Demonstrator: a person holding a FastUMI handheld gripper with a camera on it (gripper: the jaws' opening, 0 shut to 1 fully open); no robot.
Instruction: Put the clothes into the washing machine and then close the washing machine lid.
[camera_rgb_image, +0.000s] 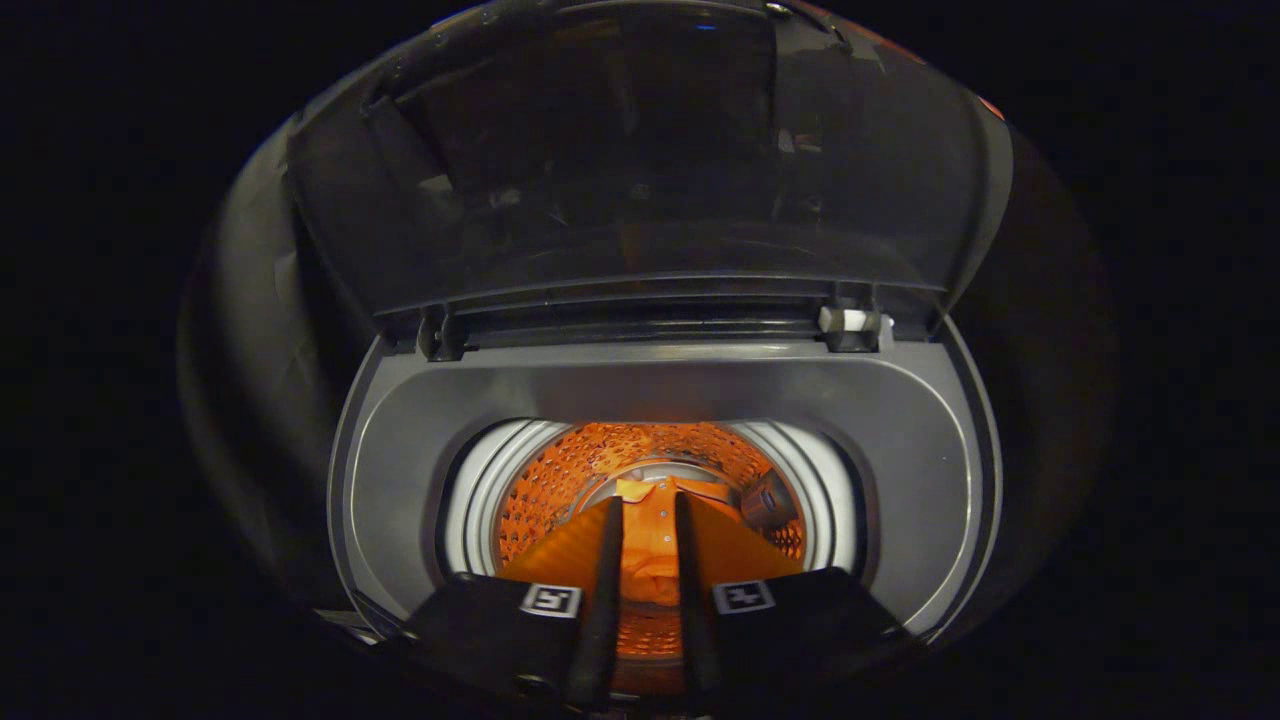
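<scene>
Gripper (648, 515) hung over drum (560, 480) mouth, fingers pointing down into it, parted narrowly. Orange cloth (650, 545) showed in gap between fingers, lying inside drum; whether fingers pressed it, cannot tell. Judged step: dropping clothes in. To do well: spread fingers fully, lift straight out of drum without snagging fabric. Beyond drum, lid (640, 160) stood raised on rear hinge, not yet closed.
</scene>
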